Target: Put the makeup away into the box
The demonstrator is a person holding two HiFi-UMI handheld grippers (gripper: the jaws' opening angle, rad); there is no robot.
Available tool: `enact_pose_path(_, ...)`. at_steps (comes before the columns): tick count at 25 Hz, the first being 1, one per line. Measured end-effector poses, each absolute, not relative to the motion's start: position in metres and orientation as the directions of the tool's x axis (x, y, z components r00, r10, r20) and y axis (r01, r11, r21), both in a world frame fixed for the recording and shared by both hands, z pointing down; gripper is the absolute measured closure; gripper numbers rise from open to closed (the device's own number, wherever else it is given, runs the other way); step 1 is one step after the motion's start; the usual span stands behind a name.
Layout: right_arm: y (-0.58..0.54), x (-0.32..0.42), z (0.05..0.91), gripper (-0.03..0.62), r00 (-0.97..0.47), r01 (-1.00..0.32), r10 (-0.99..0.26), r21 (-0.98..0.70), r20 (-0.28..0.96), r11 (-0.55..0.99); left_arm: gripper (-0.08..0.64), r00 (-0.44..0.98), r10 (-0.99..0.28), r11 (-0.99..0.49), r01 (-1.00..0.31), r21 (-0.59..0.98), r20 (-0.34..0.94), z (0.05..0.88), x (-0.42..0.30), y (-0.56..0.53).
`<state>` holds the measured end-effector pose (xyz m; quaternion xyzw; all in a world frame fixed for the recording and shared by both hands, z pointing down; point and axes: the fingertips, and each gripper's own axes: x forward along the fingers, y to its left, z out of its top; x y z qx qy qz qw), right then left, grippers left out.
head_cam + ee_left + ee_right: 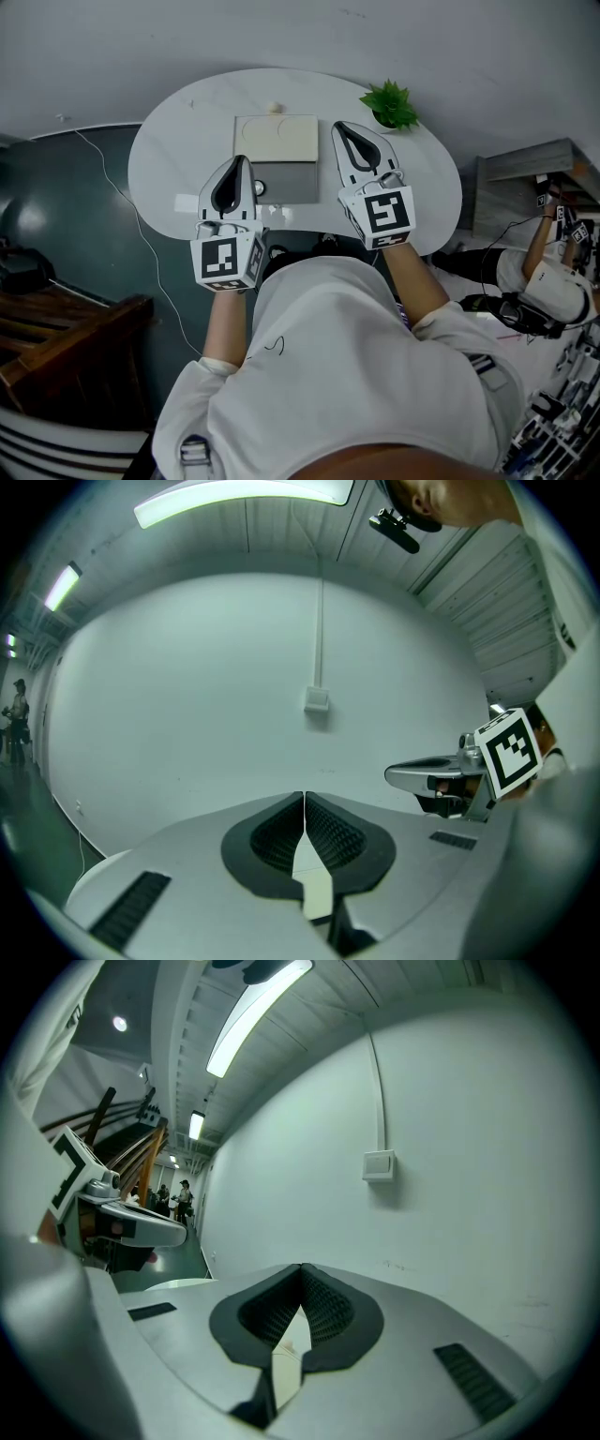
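The box (284,181) lies in the middle of the white table (169,150), with a grey part toward me and a cream square panel (275,139) behind it. A small round item (260,187) sits at the box's left edge, and a tiny cream one (275,108) lies behind the box. My left gripper (242,159) hovers over the box's left side, shut and empty. Held to the right of the box, my right gripper (339,126) is likewise shut with nothing in it. Both gripper views face the white wall, with the left gripper's jaws (304,795) and the right gripper's jaws (302,1269) closed.
A small green potted plant (389,103) stands at the table's back right. A flat white item (186,202) lies near the front left edge. A cable (141,234) runs over the dark floor at left. Another person (548,281) is at the far right.
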<state>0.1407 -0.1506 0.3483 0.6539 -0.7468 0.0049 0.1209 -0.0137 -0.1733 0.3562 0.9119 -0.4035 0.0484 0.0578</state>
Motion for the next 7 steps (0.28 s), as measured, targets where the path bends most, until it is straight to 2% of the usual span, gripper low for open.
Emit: enact_pose_path(7, -0.1503, 0.1422, 0.3501, 0.595, -0.110, -0.978, -0.977, 0.154, 0.183, 0.139, 0.537, 0.666, -0.735, -0.663, -0.745, 0.067, 0.130, 0.3590, -0.0157, -0.1737)
